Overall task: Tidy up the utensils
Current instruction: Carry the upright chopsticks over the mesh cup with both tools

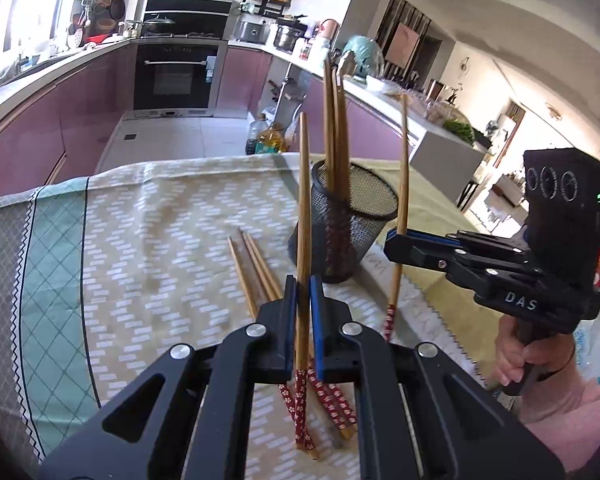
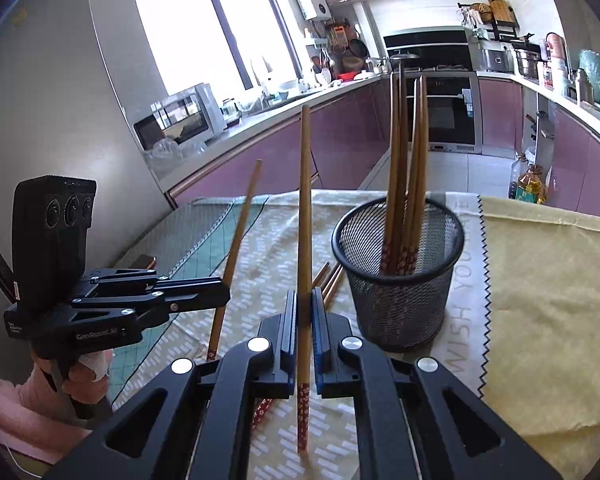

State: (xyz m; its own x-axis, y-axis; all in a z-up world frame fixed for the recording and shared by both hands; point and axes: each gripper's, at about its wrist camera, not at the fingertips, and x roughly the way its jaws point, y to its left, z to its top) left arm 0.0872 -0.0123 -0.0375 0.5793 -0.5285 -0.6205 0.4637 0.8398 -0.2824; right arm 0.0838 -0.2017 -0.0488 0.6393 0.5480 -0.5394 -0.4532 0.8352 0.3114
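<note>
My left gripper (image 1: 302, 292) is clamped on one wooden chopstick (image 1: 303, 216), which stands nearly upright with its red patterned end down, to the left of the black mesh cup (image 1: 352, 236) on the patterned cloth (image 1: 140, 232). A few loose chopsticks (image 1: 248, 264) lie flat on the cloth just left of the cup, while several more stand inside it. My right gripper (image 2: 305, 312) pinches a second chopstick (image 2: 305, 216) upright, also left of the cup.
</note>
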